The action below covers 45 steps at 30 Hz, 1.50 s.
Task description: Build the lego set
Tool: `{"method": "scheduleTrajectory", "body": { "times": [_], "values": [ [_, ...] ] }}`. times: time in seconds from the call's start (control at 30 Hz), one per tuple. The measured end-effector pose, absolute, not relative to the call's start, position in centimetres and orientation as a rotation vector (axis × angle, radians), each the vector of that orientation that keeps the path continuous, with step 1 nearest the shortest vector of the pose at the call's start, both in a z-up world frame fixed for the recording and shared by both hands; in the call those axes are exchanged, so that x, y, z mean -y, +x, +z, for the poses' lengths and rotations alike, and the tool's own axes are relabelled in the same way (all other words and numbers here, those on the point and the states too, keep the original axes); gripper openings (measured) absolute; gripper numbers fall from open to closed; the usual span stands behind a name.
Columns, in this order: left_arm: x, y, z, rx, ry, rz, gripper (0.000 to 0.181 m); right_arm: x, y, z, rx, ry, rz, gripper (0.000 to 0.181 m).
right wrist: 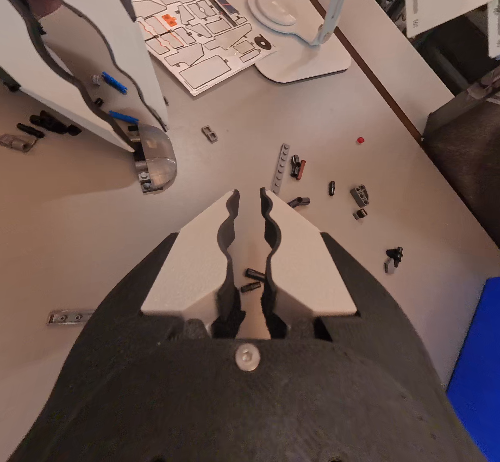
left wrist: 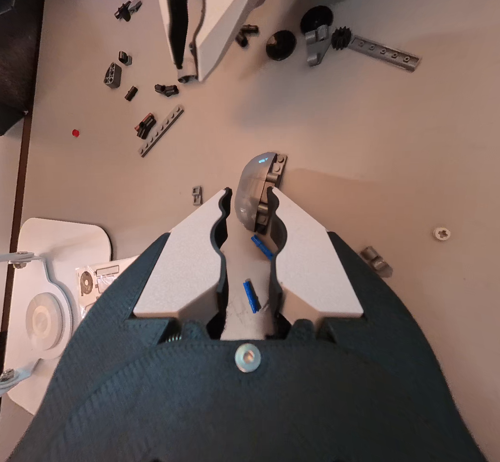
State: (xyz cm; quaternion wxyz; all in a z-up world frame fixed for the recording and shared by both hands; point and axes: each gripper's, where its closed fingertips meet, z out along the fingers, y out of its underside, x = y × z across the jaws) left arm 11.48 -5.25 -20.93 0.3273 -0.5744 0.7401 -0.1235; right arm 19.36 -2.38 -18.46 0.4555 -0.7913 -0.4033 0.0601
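Observation:
A grey dome assembly (left wrist: 250, 191) with a studded plate on its side lies on the table. My left gripper (left wrist: 249, 190) is open, with one jaw on each side of the dome. The right finger (left wrist: 273, 205) touches the plate side and the left finger stands just clear. The dome also shows in the right wrist view (right wrist: 158, 156). Two blue pins (left wrist: 251, 297) lie on the table under the left jaws. My right gripper (right wrist: 249, 191) is open and empty above the table, over two black pins (right wrist: 254, 274). It also shows in the left wrist view (left wrist: 205, 15).
A long grey plate (right wrist: 280, 168), several small black and grey connectors (right wrist: 359, 194) and a red stud (right wrist: 360, 139) lie to the right. Black wheels (left wrist: 280, 44) and a grey beam with a gear (left wrist: 384, 53) lie farther off. A sticker sheet (right wrist: 200, 32) and a white stand base (right wrist: 305, 62) sit behind. My right fingertips sit around 9 cm from my left ones. The red stud (right wrist: 360, 139) sits 20 cm or so from the ends of my right fingers. The left camera catches it too, in the left wrist view (left wrist: 75, 132).

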Motion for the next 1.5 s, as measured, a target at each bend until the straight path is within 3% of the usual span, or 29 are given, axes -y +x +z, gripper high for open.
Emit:
{"method": "scheduleTrajectory", "body": {
  "times": [0.97, 1.33, 1.4, 1.5],
  "values": [
    [3.1, 11.9, -20.5, -1.797, -1.561, -0.385, 0.02, 0.5, 19.6, -16.4, 0.822, -1.936, 0.146, 0.02],
    [1.9, 11.3, -19.3, -1.691, -1.603, -0.447, 0.02, 0.6, 28.0, -10.8, 0.411, -1.823, 0.072, 0.024],
    [1.4, 11.2, -19.0, -1.657, -1.613, -0.452, 0.02, 0.9, 29.7, -10.4, 0.322, -1.823, 0.11, 0.034],
    [0.7, 11.0, -18.8, -1.617, -1.637, -0.462, 0.02, 1.3, 30.8, -10.9, 0.29, -1.849, 0.157, 0.031]
  ]
}}
